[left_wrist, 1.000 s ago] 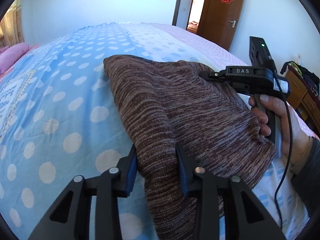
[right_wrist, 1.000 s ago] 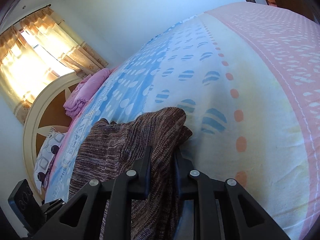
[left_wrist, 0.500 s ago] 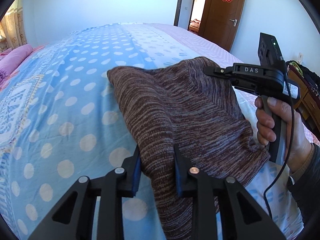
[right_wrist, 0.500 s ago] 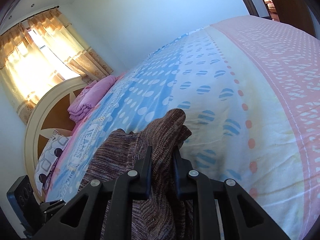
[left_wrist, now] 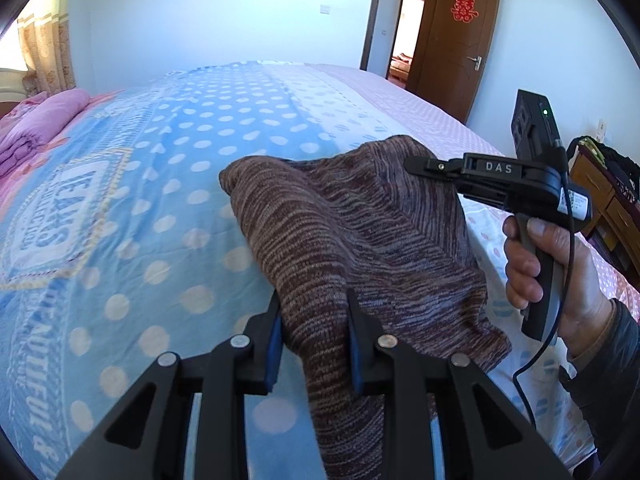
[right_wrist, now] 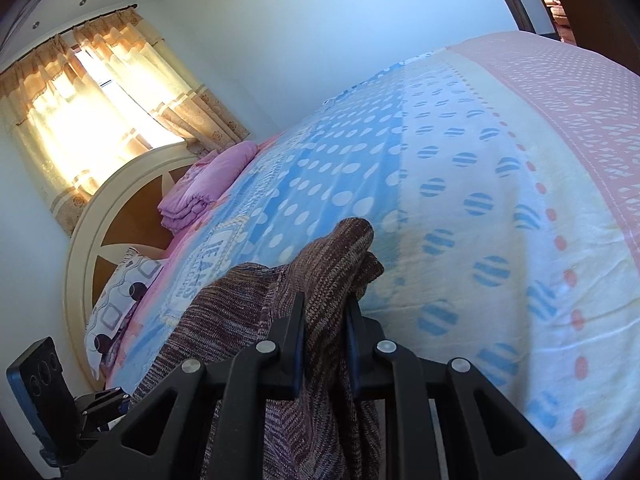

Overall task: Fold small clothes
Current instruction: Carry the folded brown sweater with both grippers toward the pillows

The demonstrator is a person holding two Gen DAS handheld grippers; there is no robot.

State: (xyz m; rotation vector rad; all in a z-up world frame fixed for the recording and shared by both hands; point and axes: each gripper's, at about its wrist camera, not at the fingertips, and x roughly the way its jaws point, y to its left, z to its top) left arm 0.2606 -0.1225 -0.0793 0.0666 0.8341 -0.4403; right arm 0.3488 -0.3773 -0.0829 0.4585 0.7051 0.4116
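A brown striped knit garment (left_wrist: pixel 360 232) hangs lifted above the blue polka-dot bedspread (left_wrist: pixel 160 184), stretched between both grippers. My left gripper (left_wrist: pixel 314 320) is shut on its near edge, with fabric bunched between the blue pads. My right gripper (right_wrist: pixel 325 312) is shut on another bunched corner of the garment (right_wrist: pixel 320 272). In the left wrist view the right gripper (left_wrist: pixel 420 166), held by a hand (left_wrist: pixel 560 276), pinches the garment's far right corner. The left tool's body (right_wrist: pixel 48 392) shows at the lower left of the right wrist view.
A folded pink quilt (right_wrist: pixel 208 184) and a patterned pillow (right_wrist: pixel 120 300) lie by the round headboard (right_wrist: pixel 84 248). A curtained window (right_wrist: pixel 88 100) is behind. A brown door (left_wrist: pixel 460 40) and a wooden dresser (left_wrist: pixel 604 200) stand at the right.
Both grippers have risen and drawn back with the garment, lifting more of it off the bedspread. The cloth now hangs bunched and steeper between them.
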